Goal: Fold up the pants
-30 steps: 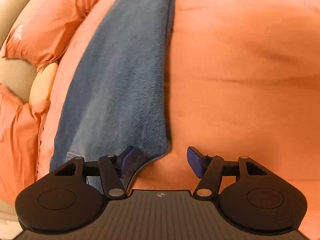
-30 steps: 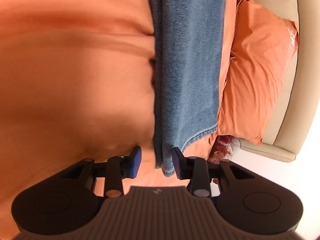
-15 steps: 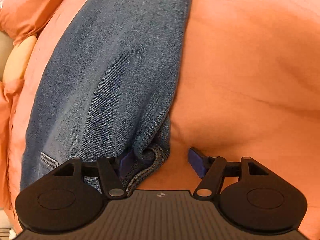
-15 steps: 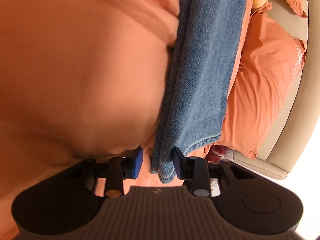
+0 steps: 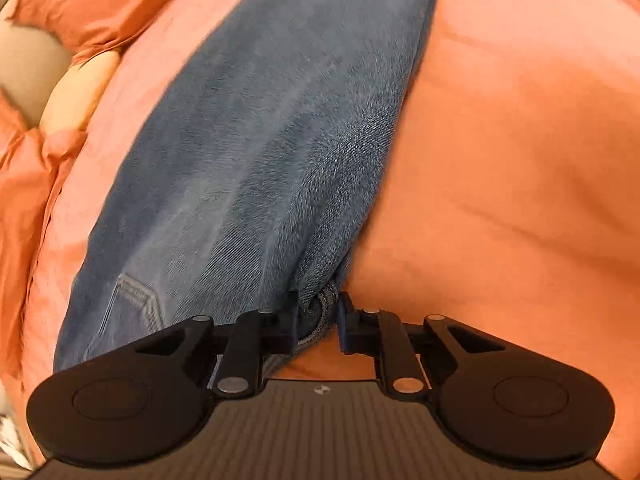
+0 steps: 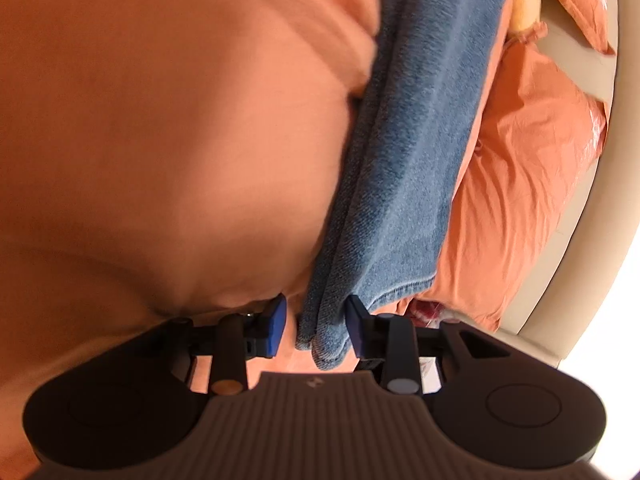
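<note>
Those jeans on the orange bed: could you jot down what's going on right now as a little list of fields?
garment: blue jeans, lying lengthwise on the orange bedsheet
left gripper: shut on the jeans, pinching a bunched edge
right gripper: open, jeans hem between its fingers, not pinched
pocket: stitched corner visible near the left gripper
nearby: orange pillows beside the jeans, beige bed frame beyond them
image quality: some motion blur in both views
</note>
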### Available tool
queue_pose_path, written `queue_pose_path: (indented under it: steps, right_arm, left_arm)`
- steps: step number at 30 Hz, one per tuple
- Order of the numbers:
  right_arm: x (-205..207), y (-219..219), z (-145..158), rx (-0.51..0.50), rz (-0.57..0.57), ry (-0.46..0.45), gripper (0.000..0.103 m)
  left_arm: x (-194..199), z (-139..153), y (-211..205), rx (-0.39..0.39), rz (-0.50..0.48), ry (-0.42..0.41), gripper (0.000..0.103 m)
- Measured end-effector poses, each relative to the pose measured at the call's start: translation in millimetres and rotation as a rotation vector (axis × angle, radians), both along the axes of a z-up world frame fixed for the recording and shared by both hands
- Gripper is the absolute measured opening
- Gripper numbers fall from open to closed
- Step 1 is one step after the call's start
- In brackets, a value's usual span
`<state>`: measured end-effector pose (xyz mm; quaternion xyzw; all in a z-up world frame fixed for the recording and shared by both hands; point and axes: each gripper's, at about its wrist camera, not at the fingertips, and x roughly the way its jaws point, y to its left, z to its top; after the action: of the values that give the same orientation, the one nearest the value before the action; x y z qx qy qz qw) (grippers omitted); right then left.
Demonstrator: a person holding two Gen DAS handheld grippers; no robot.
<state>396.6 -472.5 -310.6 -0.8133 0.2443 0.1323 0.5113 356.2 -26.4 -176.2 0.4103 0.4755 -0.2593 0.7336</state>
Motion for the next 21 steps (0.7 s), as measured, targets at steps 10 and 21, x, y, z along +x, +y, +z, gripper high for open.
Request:
queue_pose_path:
  steps: [10, 21]
  right_arm:
    - [12.8, -6.6, -7.8, -0.035, 0.006, -0.028, 0.03]
    - [5.8, -0.1, 53.6, 0.056, -0.067, -0.122, 0.008]
  left_arm:
    - [17.5, 41.9, 6.3, -0.132, 0.138, -0.028, 0.018]
    - [1.5, 60.4, 12.7, -0.142, 0.134, -0.05, 0.018]
